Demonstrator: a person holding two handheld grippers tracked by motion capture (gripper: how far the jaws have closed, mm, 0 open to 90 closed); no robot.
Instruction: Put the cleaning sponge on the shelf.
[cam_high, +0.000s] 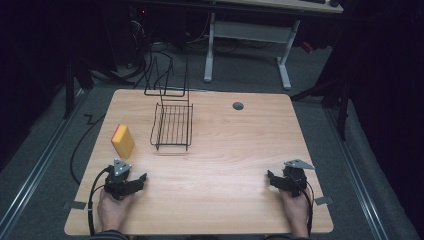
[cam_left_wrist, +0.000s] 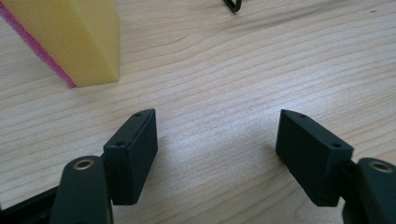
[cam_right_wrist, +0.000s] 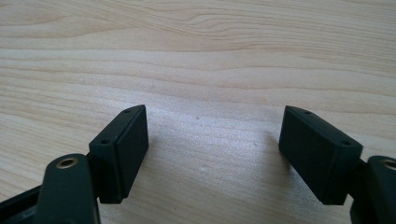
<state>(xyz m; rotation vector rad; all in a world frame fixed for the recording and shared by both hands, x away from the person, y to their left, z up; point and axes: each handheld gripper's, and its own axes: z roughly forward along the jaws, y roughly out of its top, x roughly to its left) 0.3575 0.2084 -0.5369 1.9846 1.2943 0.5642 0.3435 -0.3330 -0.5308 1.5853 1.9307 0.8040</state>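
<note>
The left gripper rests low over the wooden table near its front left corner, held in the person's left hand. In the left gripper view its 2 black jaws stand wide apart with bare wood grain between them, gripping nothing. The yellow sponge, with a pink scouring layer along 1 face, stands on the table ahead of the jaws and off to the left of the left jaw, near it but not touching and outside the gap between the 2 jaws. In the high view the same sponge sits just beyond the left gripper, toward the far side of the table, tilted up on its edge.

A black wire rack stands farther ahead and to the right of the left gripper's jaws, well apart from them; 1 corner of it shows at the top of the left gripper view. The sponge lies beside the rack, not in it.

The right gripper rests near the front right corner of the table in the person's right hand. In the right gripper view its 2 jaws are likewise spread wide, with plain table surface between and ahead of them and nothing held. A small dark round hole sits in the tabletop far ahead of both grippers.
</note>
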